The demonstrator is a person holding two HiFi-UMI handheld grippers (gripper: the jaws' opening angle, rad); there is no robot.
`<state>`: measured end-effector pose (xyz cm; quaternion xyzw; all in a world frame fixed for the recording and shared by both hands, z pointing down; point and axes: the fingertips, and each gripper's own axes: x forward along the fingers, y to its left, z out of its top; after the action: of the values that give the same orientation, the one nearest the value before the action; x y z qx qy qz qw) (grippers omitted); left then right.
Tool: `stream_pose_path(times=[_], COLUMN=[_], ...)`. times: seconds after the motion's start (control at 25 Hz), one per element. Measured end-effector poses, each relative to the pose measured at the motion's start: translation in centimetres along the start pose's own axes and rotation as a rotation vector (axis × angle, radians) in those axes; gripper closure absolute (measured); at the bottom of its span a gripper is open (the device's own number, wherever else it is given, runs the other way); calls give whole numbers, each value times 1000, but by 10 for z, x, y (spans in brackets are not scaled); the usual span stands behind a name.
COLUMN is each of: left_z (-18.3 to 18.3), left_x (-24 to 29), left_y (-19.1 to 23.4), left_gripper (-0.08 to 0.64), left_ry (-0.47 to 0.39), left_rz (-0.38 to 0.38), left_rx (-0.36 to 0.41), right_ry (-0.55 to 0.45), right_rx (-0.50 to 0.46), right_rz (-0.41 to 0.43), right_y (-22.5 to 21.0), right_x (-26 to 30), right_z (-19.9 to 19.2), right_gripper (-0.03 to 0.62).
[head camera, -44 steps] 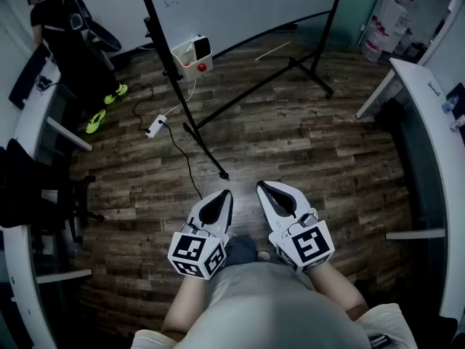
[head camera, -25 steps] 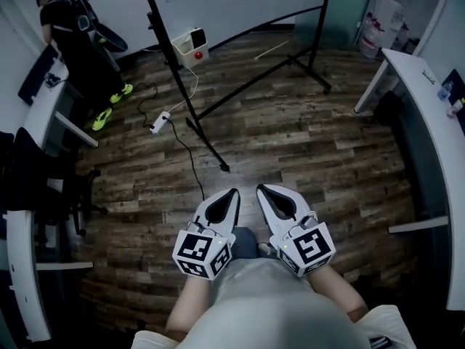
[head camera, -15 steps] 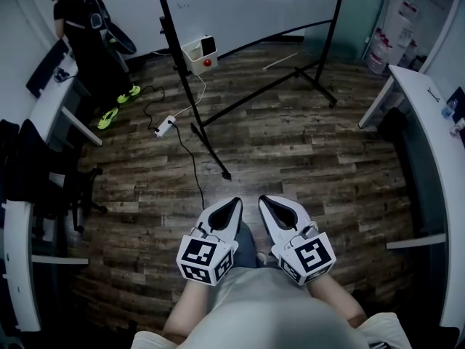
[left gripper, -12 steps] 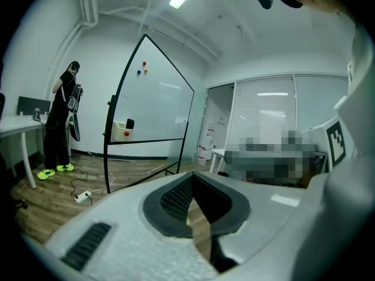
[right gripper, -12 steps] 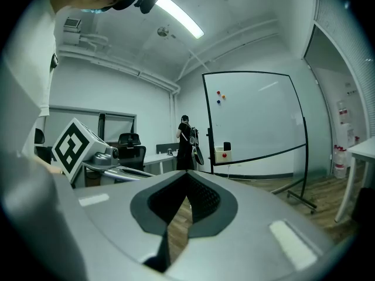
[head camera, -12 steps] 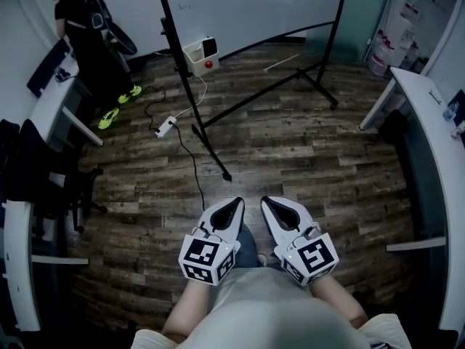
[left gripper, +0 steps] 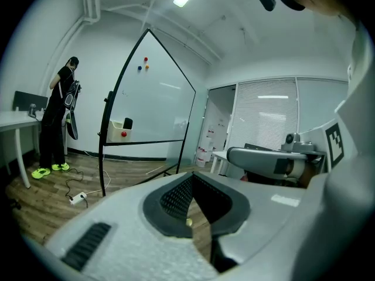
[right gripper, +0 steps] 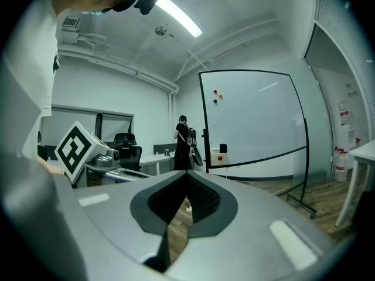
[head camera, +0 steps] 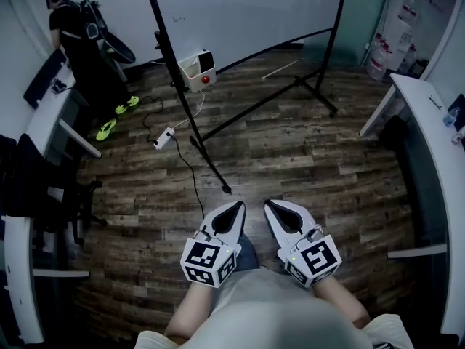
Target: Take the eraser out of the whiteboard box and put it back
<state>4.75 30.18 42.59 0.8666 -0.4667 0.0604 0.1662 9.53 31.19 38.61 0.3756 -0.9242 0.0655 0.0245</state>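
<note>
A white whiteboard box (head camera: 195, 70) hangs on the frame of a standing whiteboard (head camera: 240, 6) across the wooden floor. A black eraser (head camera: 206, 61) stands in it, above a red button. The box (left gripper: 119, 129) with the eraser (left gripper: 128, 123) also shows in the left gripper view, and small in the right gripper view as the box (right gripper: 220, 156). My left gripper (head camera: 236, 208) and right gripper (head camera: 272, 206) are side by side close to my body, far from the box. Both are shut and hold nothing. Each gripper view shows its own tips meeting, the left gripper (left gripper: 192, 177) and the right gripper (right gripper: 186, 177).
The whiteboard's black legs (head camera: 218, 184) spread over the floor ahead. A power strip (head camera: 163, 137) with its cable lies on the floor. A person in black (head camera: 76, 42) stands at the left desk. A white desk (head camera: 429, 122) runs along the right, a dark chair (head camera: 33, 187) at left.
Both grippers stay shut and side by side. The view has shifted: the whiteboard box sits slightly lower in the head view and the person in black further left.
</note>
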Motion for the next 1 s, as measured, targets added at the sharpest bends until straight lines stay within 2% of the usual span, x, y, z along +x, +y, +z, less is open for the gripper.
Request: stream_pose_path(times=[0.6, 1.0], left_z=[29, 55], left_x=[48, 79], left_y=[61, 106], left_gripper=[555, 555], left_ry=[5, 16], left_rz=[27, 14], left_rx=[-21, -21], right_ry=[3, -8], right_rx=[3, 15], right_rz=[21, 28], right_y=[-41, -62], right_x=[75, 134], right_z=[17, 36], right_gripper=[588, 588])
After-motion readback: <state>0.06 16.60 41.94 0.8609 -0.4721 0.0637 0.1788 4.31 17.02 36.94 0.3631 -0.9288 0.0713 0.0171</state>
